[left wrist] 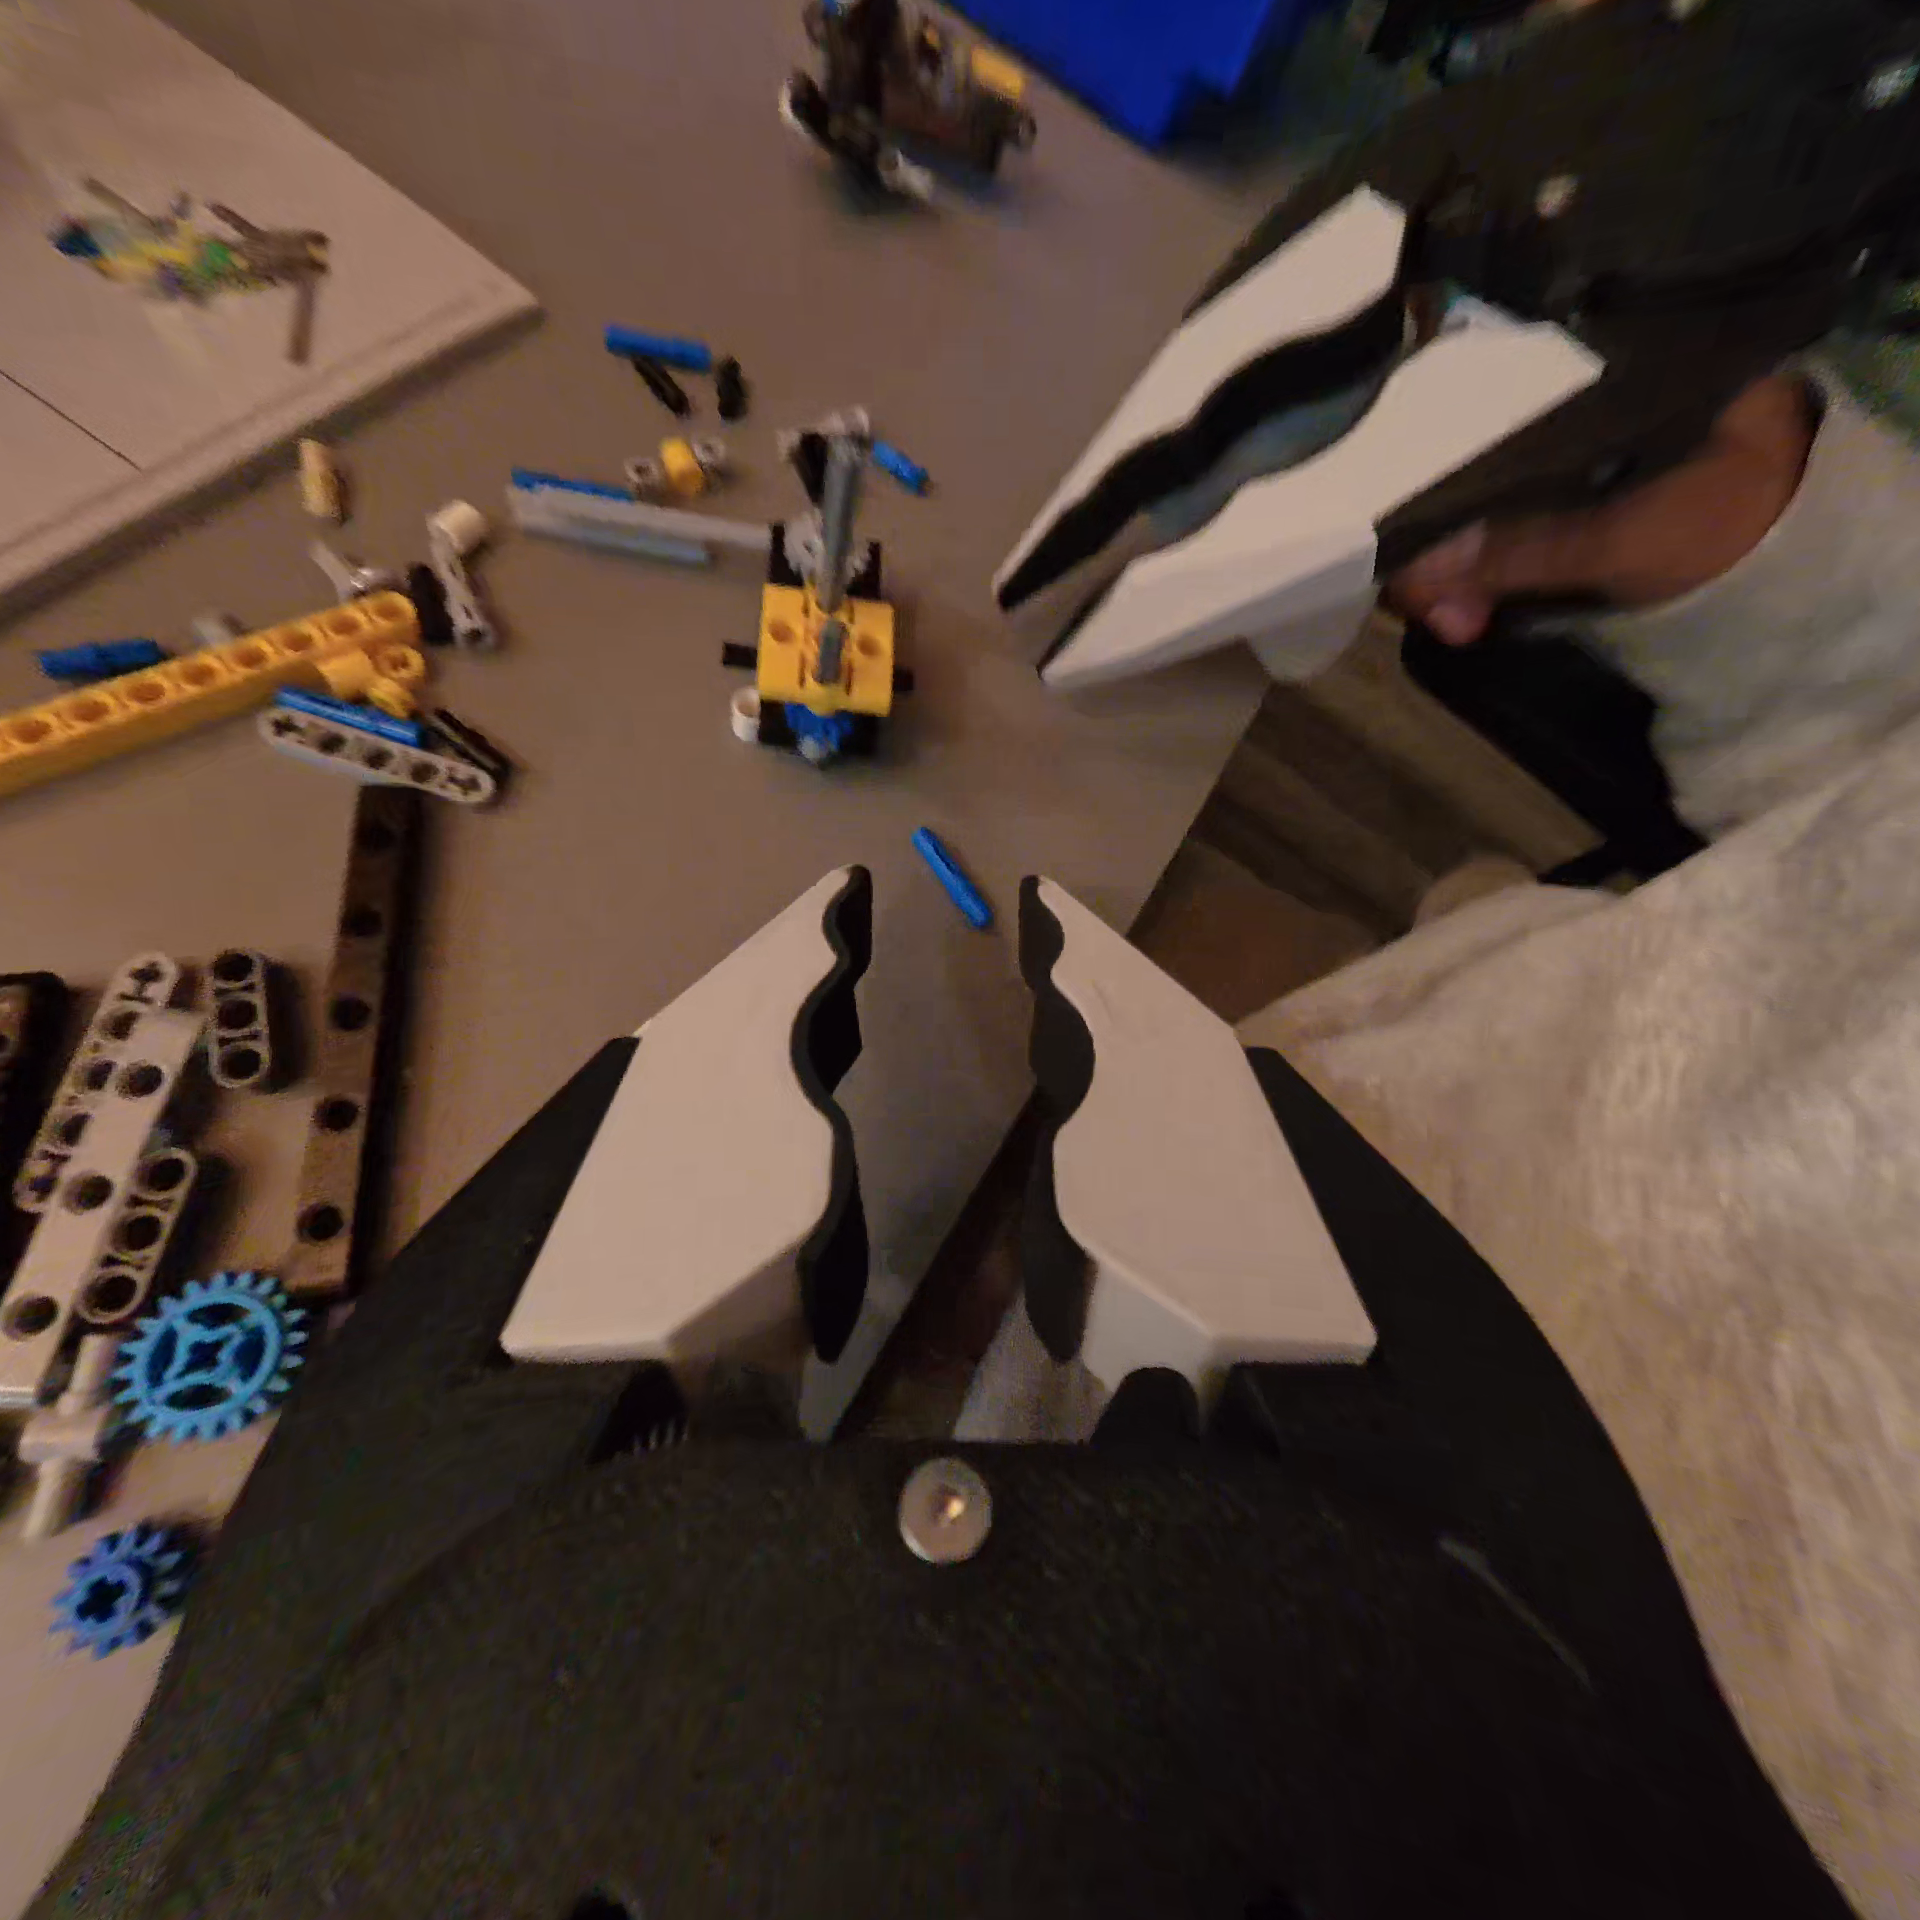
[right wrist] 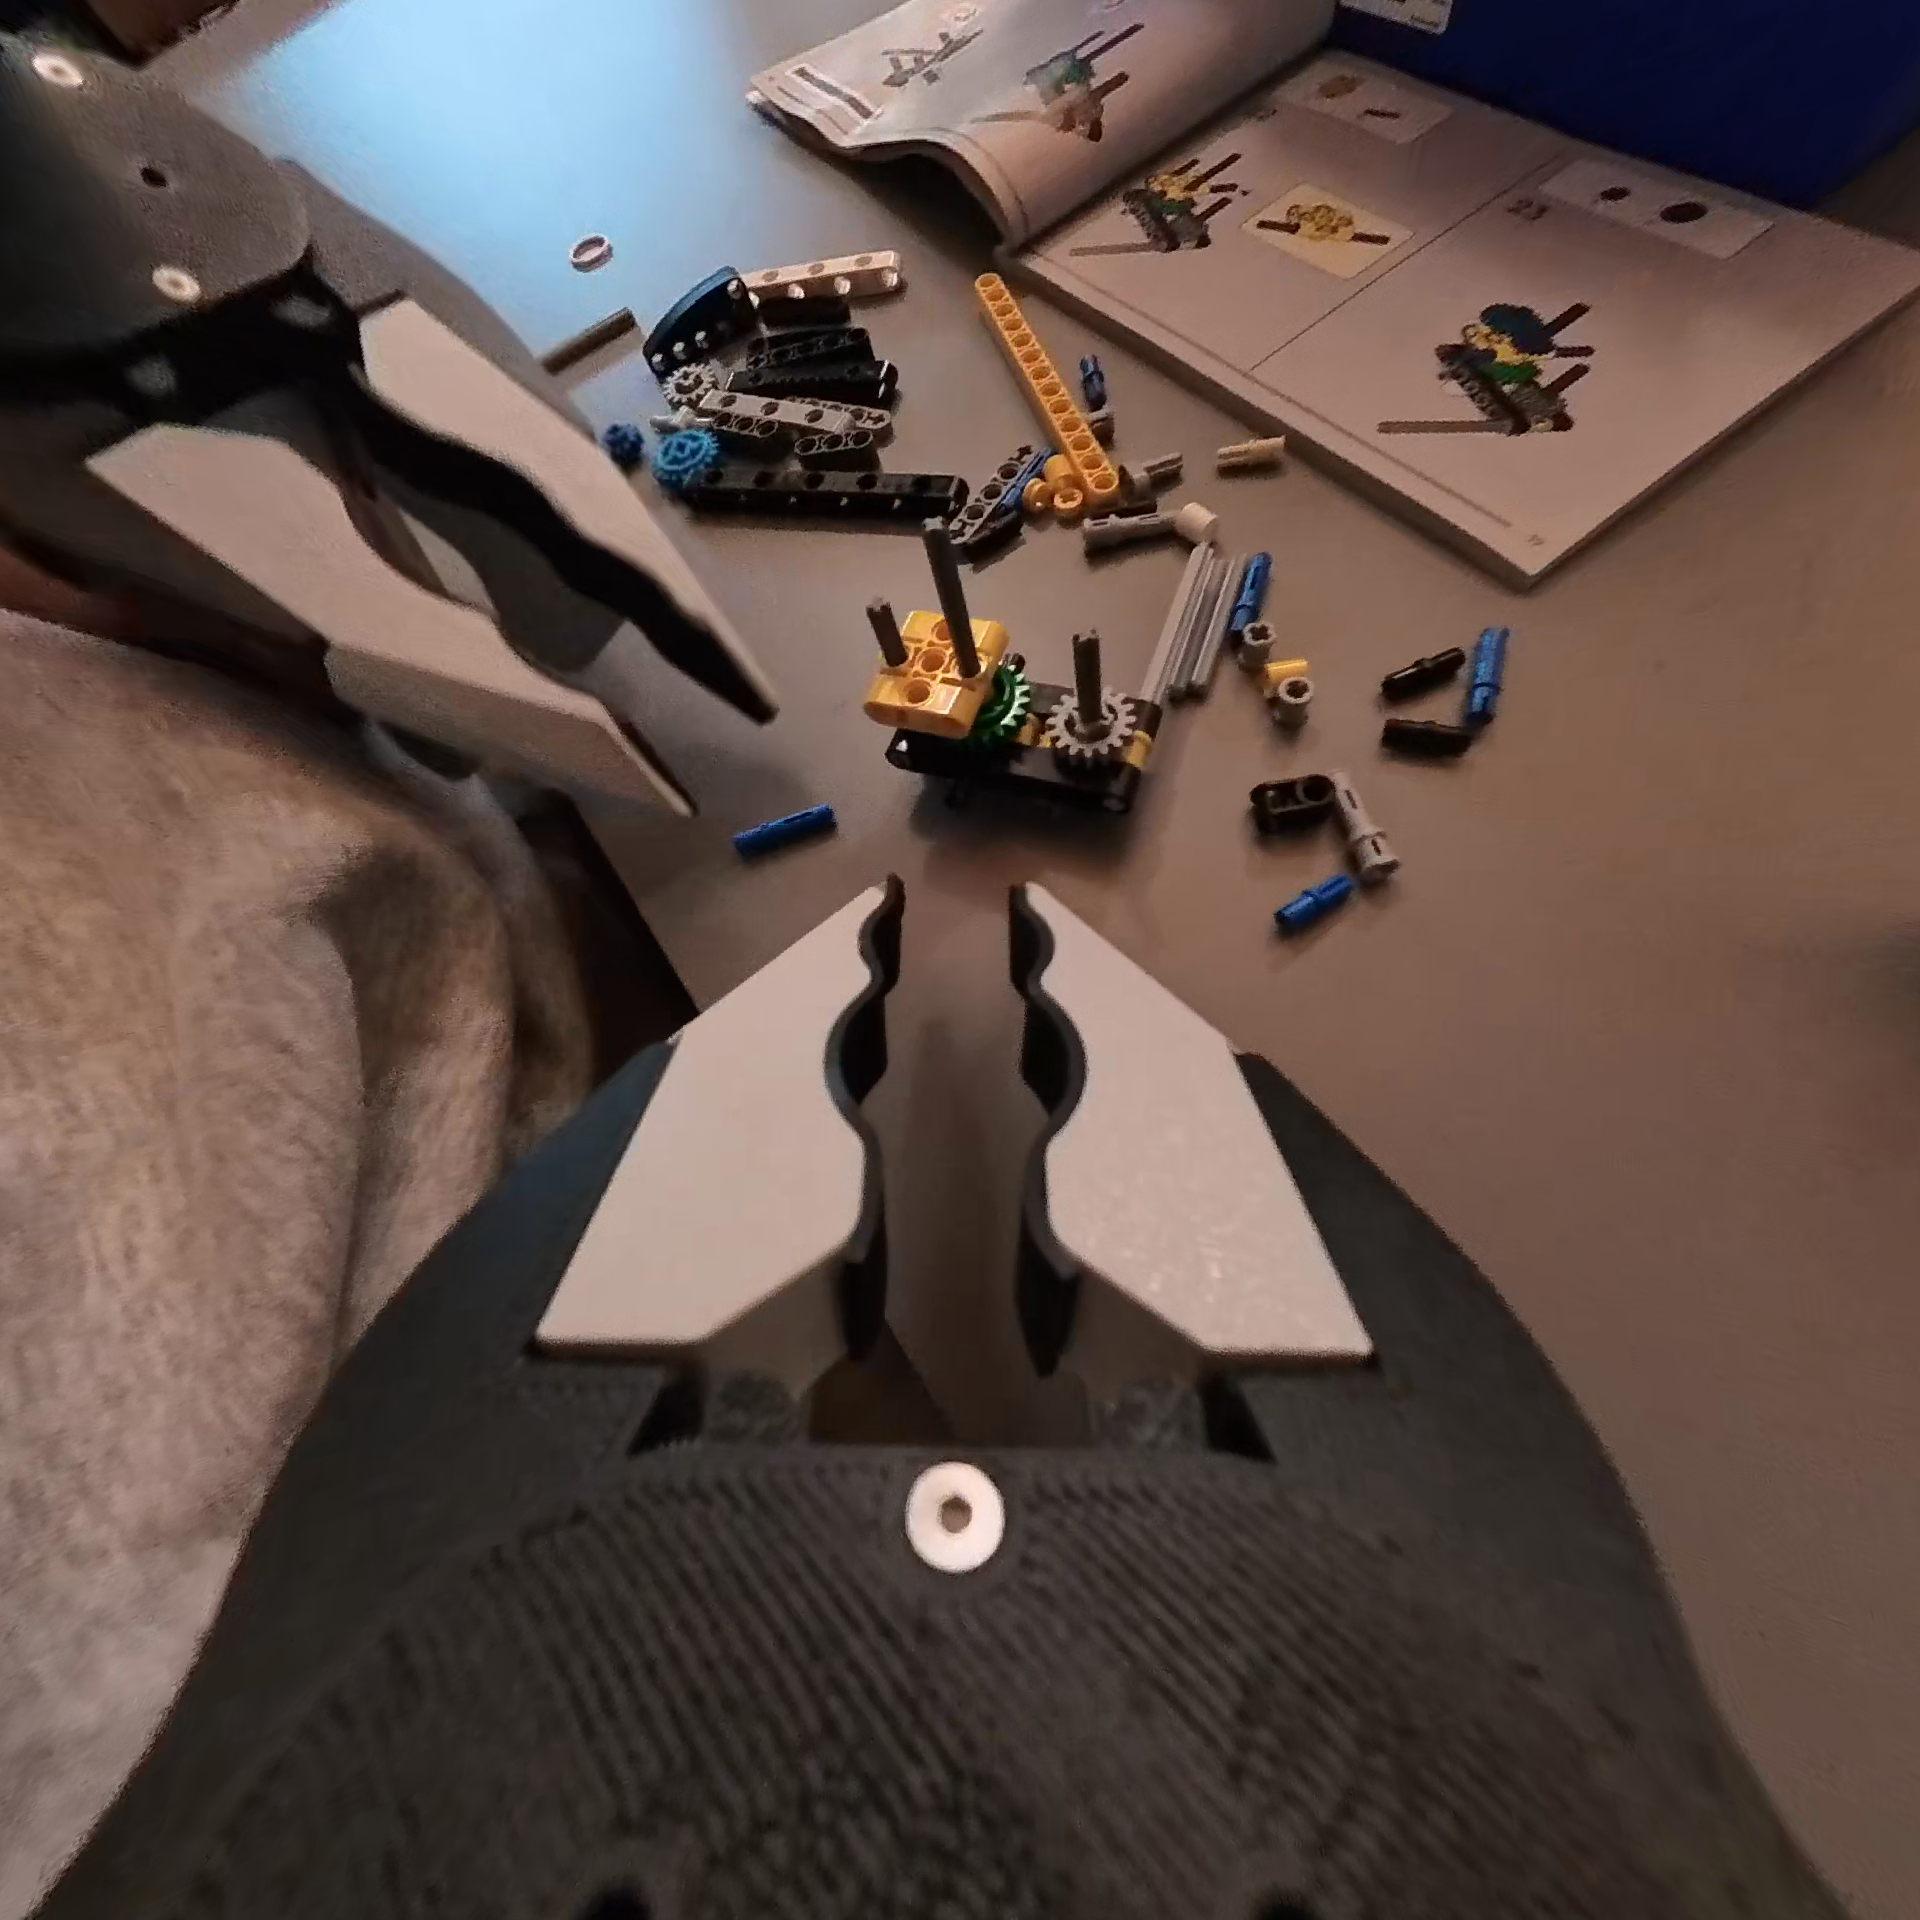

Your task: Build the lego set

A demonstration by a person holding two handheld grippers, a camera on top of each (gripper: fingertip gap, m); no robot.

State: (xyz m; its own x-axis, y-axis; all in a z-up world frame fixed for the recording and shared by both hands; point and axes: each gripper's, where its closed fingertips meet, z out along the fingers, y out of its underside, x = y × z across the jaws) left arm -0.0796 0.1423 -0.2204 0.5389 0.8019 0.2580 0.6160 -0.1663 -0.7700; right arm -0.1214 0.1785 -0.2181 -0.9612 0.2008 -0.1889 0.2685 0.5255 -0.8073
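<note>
Right wrist view: the partly built lego assembly (right wrist: 997, 707) stands on the grey counter (right wrist: 1558, 935), just ahead of the right gripper (right wrist: 956, 904). Its base is a black beam lying flat; on it sit a yellow block with round holes, a green gear beside that, and a grey gear at the right end. Three dark grey axles stand upright out of it, two through the yellow block and one through the grey gear. The tallest is the one in the middle.

Right gripper: jaws apart, nothing between them, tips above bare counter. A blue pin (right wrist: 784, 831) lies just left of the assembly, near the counter edge.

Left gripper (right wrist: 727, 758) enters from the upper left of this view, jaws parted, empty, tips near the assembly but not touching it.

Left wrist view: left gripper (left wrist: 943, 883) with jaws open and empty; the same blue pin (left wrist: 952, 878) lies on the counter just beyond the tips. The assembly (left wrist: 826, 644) is farther ahead, seen from above and blurred.

Loose parts lie spread behind the assembly: a long yellow beam (right wrist: 1044, 384), black and grey beams, a blue gear (right wrist: 686, 454). An open instruction booklet (right wrist: 1455, 343) lies at the far right.
</note>
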